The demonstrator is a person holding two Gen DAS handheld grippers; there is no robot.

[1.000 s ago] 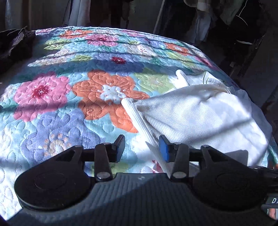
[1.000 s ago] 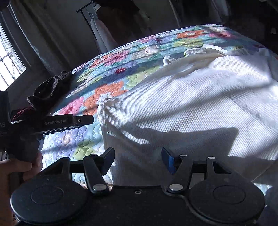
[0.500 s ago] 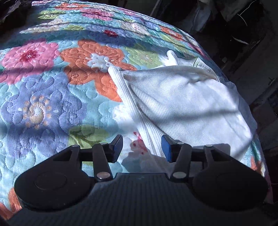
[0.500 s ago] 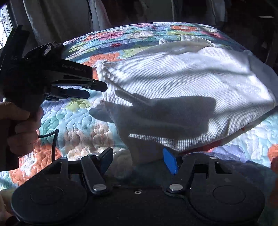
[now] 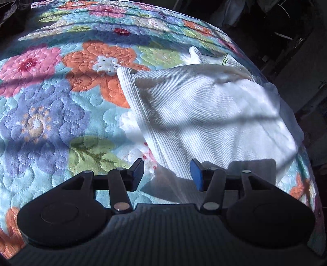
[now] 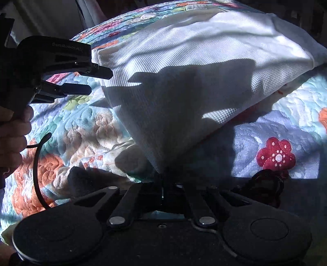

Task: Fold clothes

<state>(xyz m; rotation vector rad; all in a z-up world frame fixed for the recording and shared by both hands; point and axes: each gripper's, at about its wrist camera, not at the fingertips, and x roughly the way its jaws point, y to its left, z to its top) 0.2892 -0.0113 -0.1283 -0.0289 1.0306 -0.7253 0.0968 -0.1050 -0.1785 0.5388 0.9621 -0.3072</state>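
A white waffle-knit garment [image 5: 204, 114] lies on a floral quilt [image 5: 51, 114], partly folded, with its collar at the far end. My left gripper [image 5: 166, 174] is open, just above the garment's near left edge, with nothing between its fingers. In the right wrist view, my right gripper [image 6: 163, 184] is shut on the near corner of the garment [image 6: 194, 67], which rises taut from the jaws. The left gripper [image 6: 96, 81] shows there too, open at the garment's left edge.
The quilt [image 6: 286, 126] covers the bed and drops off at the right edge. Dark clothing [image 5: 12, 12] lies at the far left. Hanging clothes and dark furniture [image 5: 286, 30] stand behind the bed. A hand [image 6: 12, 133] holds the left gripper's handle.
My right gripper has closed on the garment's near corner; it was open half a second ago. The left gripper has moved closer to the garment's left edge and stays open.
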